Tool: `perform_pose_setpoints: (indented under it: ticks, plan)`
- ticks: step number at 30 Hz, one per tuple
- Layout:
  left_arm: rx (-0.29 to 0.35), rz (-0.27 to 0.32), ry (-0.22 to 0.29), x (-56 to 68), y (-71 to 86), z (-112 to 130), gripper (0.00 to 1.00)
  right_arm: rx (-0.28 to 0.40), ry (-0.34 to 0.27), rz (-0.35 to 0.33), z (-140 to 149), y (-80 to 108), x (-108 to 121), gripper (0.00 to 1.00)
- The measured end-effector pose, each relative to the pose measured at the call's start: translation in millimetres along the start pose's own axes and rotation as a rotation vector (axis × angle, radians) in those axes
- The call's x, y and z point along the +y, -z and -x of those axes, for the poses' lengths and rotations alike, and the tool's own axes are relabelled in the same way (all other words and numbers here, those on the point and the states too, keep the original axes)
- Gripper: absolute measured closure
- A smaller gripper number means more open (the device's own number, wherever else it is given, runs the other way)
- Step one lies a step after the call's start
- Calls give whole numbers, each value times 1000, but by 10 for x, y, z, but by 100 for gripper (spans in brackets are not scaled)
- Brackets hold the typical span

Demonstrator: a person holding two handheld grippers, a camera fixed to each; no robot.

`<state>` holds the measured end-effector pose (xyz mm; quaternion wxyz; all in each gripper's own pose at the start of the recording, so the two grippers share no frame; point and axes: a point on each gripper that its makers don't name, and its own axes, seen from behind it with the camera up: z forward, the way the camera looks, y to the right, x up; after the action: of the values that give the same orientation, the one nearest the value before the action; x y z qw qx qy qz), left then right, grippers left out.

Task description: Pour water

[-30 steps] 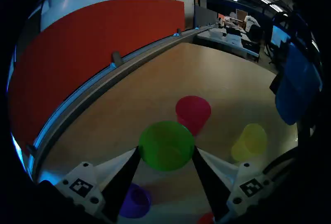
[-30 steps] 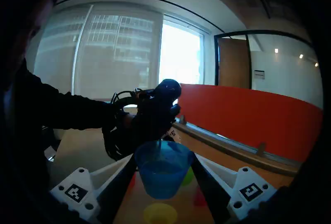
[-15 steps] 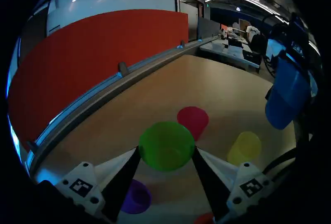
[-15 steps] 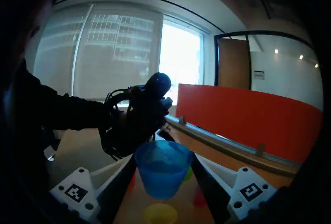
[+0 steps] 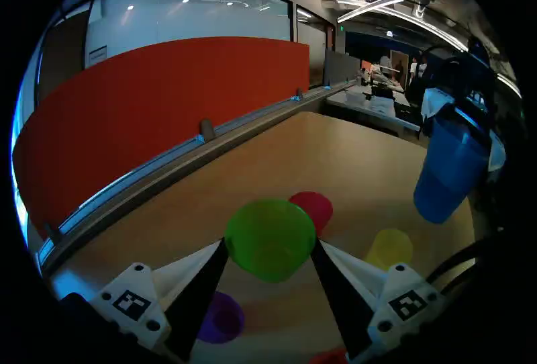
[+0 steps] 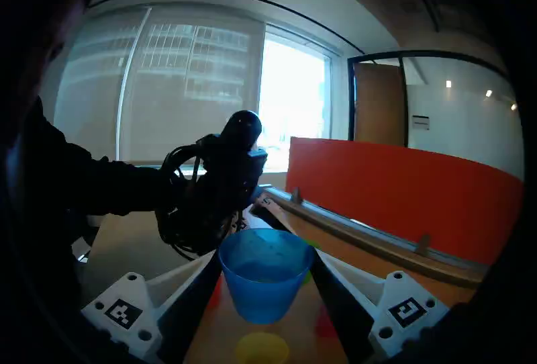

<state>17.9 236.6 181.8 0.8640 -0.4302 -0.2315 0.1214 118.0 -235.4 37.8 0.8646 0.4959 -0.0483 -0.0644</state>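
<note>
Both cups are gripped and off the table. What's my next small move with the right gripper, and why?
Probably bring the right gripper in until its blue cup hangs just above the green cup. The blue cup holds water, is upright and sits off to the side; the left gripper holds the green one ready.

The left two-finger gripper (image 5: 270, 251) is seen with both white fingers pressed against a translucent green plastic cup (image 5: 270, 233). The right two-finger gripper (image 6: 266, 266) is clamped on a blue plastic cup (image 6: 263, 290). A dark-sleeved arm (image 6: 101, 183) is extended from 9 o'clock in the right gripper view.
</note>
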Motion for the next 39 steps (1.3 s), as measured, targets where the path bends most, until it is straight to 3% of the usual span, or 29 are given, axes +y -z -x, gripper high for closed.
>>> perform_pose_setpoints:
  ticks: [12, 23, 39]
  plan:
    - [114, -3, 7, 127, 267, -260, 13, 7, 10, -4, -73, 27, -78, 7]
    - [258, -13, 44, 197, 628, -557, 13, 16, 20, -4, -148, 66, -153, 8]
    - [373, -16, 41, 400, 1045, -687, 13, 23, 25, -12, -203, 84, -260, 8]
